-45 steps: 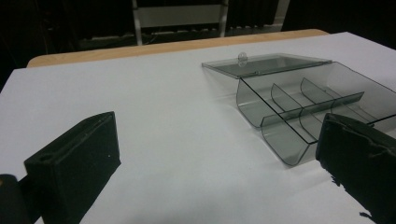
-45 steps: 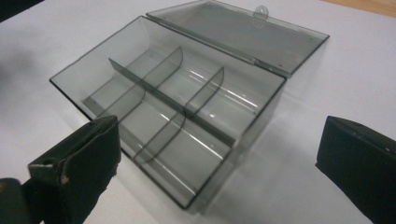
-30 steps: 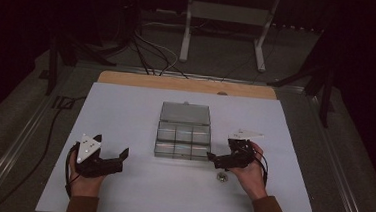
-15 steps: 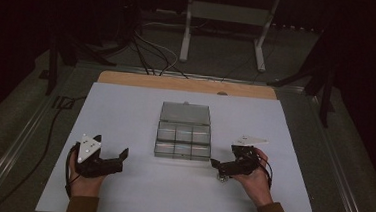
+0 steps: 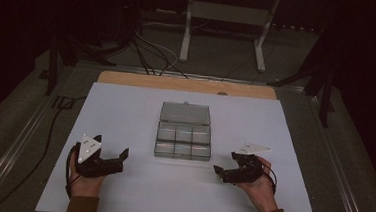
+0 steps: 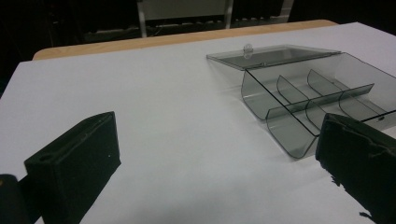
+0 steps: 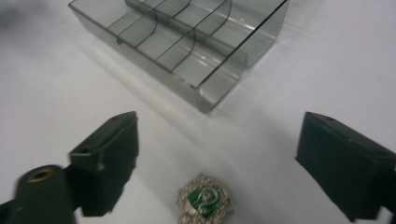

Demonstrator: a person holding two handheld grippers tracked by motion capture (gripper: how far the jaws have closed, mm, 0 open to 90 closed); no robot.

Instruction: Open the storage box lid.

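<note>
We look down on the white table (image 5: 125, 111), and at its centre sits the smoky clear compartment box (image 5: 184, 137), lid (image 5: 185, 113) thrown open and lying flat on the far side. Its long axis runs left to right across the table, and the dividers split it into two rows of small bins, all of them bare as far as we can see.

Down at the near edge on the left, our left gripper (image 5: 117, 159) rests low by the table in the hand, pointing right and a little toward the box; in its own view the jaws stand wide apart with nothing but white table between them.

Over on the right, our right gripper (image 5: 218, 171) points left, just short of the box's near right corner. Its jaws have just been closing a touch, yet they are apart, clamped on nothing.

And there between them, in the right gripper view, lies the small badge (image 7: 204, 199): a silver crest with a green centre, flat on the table, near the box but clear of it. It is roughly shield-shaped, its top toward the box.
</note>
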